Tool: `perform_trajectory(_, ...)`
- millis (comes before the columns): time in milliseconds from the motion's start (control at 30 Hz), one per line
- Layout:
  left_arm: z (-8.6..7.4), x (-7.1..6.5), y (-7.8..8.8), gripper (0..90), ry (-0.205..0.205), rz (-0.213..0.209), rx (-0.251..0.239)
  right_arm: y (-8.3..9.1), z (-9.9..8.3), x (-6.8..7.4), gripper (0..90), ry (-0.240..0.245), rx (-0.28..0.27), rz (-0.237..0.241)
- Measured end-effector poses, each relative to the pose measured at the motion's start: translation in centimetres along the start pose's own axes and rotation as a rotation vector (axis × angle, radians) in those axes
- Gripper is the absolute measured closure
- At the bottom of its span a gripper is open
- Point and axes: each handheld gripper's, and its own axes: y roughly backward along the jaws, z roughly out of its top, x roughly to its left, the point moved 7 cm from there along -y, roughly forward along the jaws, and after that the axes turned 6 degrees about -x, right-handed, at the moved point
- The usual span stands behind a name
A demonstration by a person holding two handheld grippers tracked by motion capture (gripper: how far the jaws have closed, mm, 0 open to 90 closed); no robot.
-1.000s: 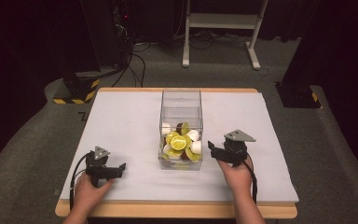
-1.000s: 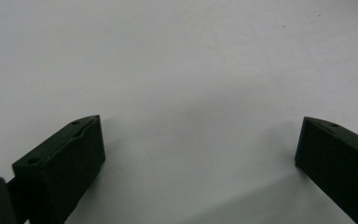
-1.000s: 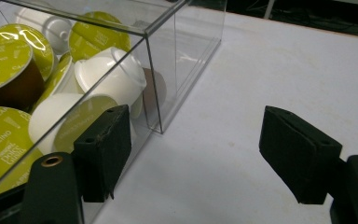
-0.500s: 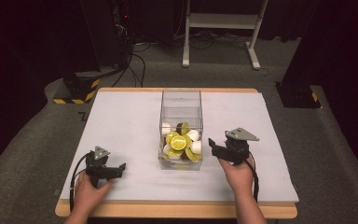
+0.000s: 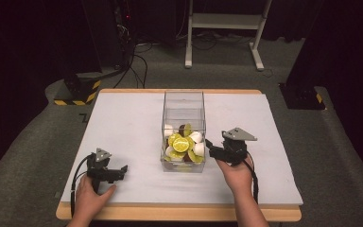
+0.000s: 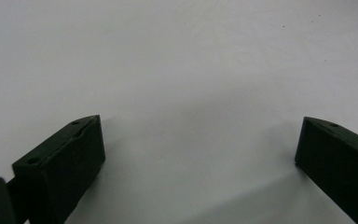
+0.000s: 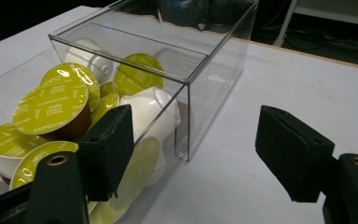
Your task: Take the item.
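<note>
Right gripper view: my right gripper [image 7: 193, 154], jaws apart and just closing on nothing, sits beside the clear box [image 5: 183, 132] of coffee pods [image 7: 53, 109] mid-table; it may bump the wall. Left gripper [image 6: 200, 163] rests open near-left.

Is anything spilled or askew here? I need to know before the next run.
Nothing stands out. The capsules all lie inside the clear box, which stands upright and square on the table; none has spilled. Both grippers are open beside it.

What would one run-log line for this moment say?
right gripper: jaws apart, just closing, nothing gripped, beside clear box | coffee capsules: in box | left gripper: open over white table
</note>
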Motion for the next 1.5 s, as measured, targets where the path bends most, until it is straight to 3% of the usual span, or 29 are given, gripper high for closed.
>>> perform_trajectory(467, 0.0, 0.0, 0.0, 1.5, -0.001, 0.001, 0.0, -0.8, 0.9, 1.6, 29.0, 0.023, -0.013, 0.043)
perform_trajectory(933, 0.0, 0.0, 0.0, 1.5, 0.001, 0.0, -0.001, -1.7, 1.7, 4.5, 29.9, 0.058, -0.025, 0.103)
perform_trajectory(1500, 0.0, 0.0, 0.0, 1.5, -0.002, -0.002, 0.002, -3.3, 1.5, 7.9, 27.6, 0.11, 0.004, 0.17)
